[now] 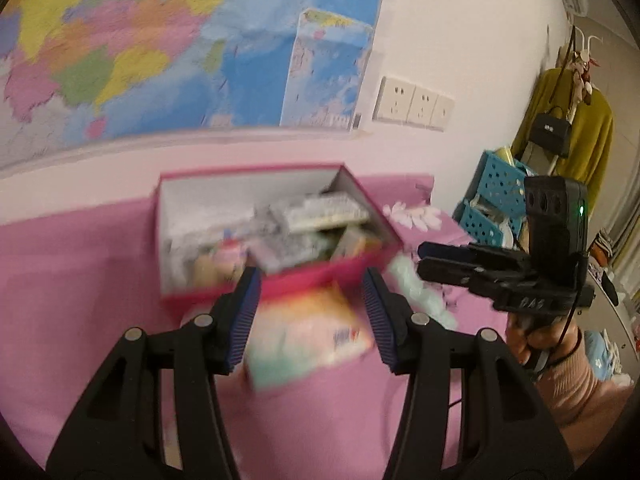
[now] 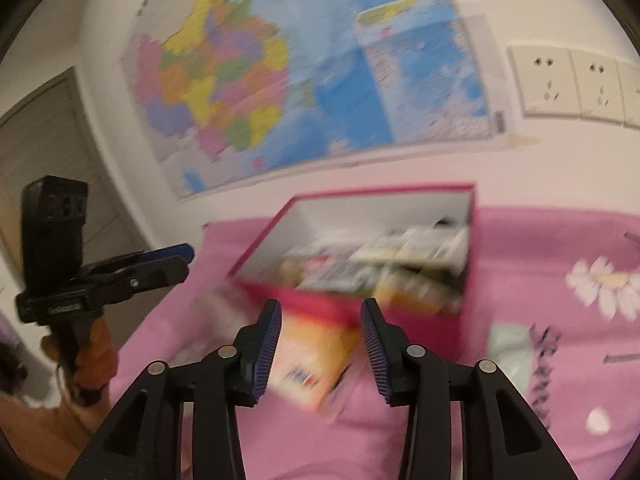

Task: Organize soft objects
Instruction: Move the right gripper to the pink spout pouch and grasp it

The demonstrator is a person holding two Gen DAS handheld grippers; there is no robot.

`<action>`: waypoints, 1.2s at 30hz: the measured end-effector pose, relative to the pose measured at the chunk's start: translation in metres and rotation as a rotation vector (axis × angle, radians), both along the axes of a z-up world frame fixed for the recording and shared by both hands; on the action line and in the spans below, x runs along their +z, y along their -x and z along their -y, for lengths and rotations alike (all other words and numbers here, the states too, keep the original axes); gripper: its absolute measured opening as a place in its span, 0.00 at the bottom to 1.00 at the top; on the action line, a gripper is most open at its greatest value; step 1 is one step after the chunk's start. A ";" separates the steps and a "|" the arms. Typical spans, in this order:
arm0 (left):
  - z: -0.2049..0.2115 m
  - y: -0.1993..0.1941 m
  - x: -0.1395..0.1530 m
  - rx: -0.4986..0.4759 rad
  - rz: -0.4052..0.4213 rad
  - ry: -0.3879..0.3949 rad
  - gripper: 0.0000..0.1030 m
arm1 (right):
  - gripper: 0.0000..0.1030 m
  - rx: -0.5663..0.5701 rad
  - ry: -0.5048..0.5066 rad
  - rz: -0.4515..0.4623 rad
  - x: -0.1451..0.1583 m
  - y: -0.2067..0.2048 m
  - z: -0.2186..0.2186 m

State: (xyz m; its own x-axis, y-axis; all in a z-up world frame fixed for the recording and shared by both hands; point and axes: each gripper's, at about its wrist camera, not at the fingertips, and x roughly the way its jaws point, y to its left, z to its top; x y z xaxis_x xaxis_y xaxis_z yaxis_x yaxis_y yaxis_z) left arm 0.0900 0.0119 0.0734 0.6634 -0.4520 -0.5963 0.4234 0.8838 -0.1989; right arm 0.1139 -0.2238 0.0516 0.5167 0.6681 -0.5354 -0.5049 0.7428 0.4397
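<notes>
A soft packet (image 1: 308,336) printed in yellow, pink and green lies on the pink sheet (image 1: 80,280), just in front of an open red box (image 1: 200,292) full of small packs. My left gripper (image 1: 312,280) hovers over the packet, open, its blue pads clear of it. In the right wrist view the same packet (image 2: 312,360) lies below my right gripper (image 2: 321,306), which is also open and empty. A mint-green soft thing (image 1: 416,288) lies to the right of the packet. Each gripper shows in the other's view: the right gripper (image 1: 424,258), held by a hand, and the left gripper (image 2: 188,258), with nothing between its fingers.
The red box (image 2: 420,320) stands near the wall under a large map (image 1: 160,40). Wall sockets (image 1: 412,104) are to the map's right. Blue perforated baskets (image 1: 496,200) and a yellow garment with a black bag (image 1: 552,132) stand at the right. A door (image 2: 40,140) is at the far left.
</notes>
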 end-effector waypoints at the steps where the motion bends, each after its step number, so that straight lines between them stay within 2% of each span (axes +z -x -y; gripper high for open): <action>1: -0.006 0.006 -0.006 0.008 -0.012 -0.005 0.53 | 0.42 0.019 -0.006 -0.011 -0.002 0.005 -0.003; 12: -0.062 0.079 -0.084 0.096 -0.212 -0.046 0.53 | 0.43 0.319 0.036 -0.174 -0.052 0.066 -0.078; 19: -0.086 0.115 -0.108 0.113 -0.308 -0.013 0.53 | 0.43 0.471 0.038 -0.286 -0.082 0.100 -0.119; 26: -0.081 0.135 -0.136 0.091 -0.411 -0.014 0.53 | 0.43 0.515 0.025 -0.353 -0.098 0.115 -0.137; 28: -0.077 0.141 -0.137 0.082 -0.398 -0.037 0.53 | 0.43 0.515 0.026 -0.355 -0.100 0.116 -0.140; 31: -0.072 0.144 -0.137 0.052 -0.405 -0.020 0.53 | 0.43 0.500 0.026 -0.355 -0.103 0.116 -0.142; 36: -0.056 0.139 -0.137 0.036 -0.401 -0.025 0.53 | 0.30 0.441 0.038 -0.339 -0.106 0.113 -0.133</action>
State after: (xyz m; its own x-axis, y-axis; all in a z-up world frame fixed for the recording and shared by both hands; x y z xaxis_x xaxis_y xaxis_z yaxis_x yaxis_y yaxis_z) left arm -0.0490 0.0683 -0.0636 0.3910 -0.4146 -0.8217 0.2855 0.9034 -0.3200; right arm 0.0013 -0.0906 -0.0541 -0.0126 0.7591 -0.6509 -0.6061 0.5119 0.6087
